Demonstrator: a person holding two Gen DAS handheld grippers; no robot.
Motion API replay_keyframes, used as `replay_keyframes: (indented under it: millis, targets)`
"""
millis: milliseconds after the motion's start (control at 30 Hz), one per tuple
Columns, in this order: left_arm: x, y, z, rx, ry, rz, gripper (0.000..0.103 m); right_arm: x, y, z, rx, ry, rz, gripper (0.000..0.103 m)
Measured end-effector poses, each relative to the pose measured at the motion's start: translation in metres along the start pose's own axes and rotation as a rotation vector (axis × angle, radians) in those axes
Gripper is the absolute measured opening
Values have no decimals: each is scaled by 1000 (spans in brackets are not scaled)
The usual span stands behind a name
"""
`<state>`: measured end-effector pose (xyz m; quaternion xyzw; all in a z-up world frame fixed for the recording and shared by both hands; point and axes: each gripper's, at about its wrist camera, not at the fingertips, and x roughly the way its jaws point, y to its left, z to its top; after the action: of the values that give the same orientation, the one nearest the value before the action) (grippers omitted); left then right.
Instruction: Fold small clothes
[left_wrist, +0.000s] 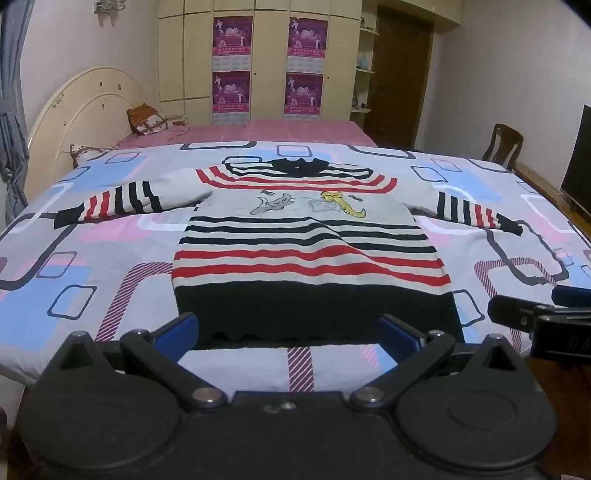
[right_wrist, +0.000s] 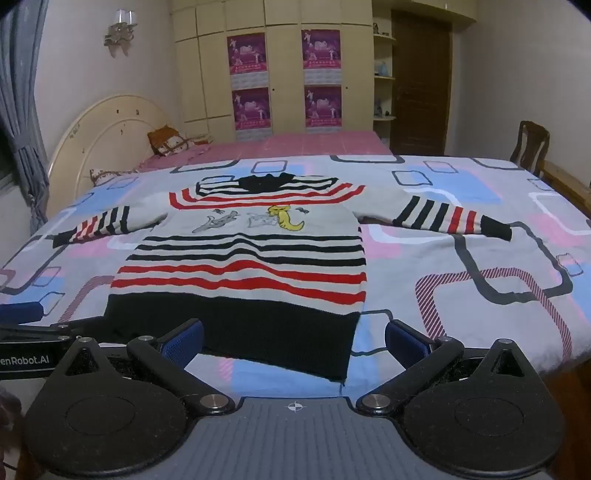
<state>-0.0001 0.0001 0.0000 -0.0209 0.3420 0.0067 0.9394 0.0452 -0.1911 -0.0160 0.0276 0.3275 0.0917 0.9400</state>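
Blue-padded fingers of the left gripper stand wide apart just short of the sweater's black hem, gripping nothing. The sweater lies flat and face up on the patterned bedsheet, hem toward the camera, collar far away, both sleeves spread out to the sides. Its body is grey with black and red stripes and a cartoon print of a grey and a yellow animal on the chest. In this view the hem's middle sits between the two fingers but beyond their tips, not touched.

To the right, the right gripper is likewise spread wide and holds nothing; the sweater's near right corner lies between its fingers, closer to the left one. The other tool shows at the left edge of the right wrist view, with the partly cut-off lettering "enRobot.AI" readable on it.

Beyond the sheet lie a pink bed, a cream headboard and a wardrobe carrying four purple posters; their print is too small to read.
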Motion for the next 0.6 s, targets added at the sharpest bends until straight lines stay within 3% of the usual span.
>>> replay_keyframes:
  millis: [600]
  targets:
    - [-1,1,2,1,4,6,103,-2,4,3,2,3,2,103]
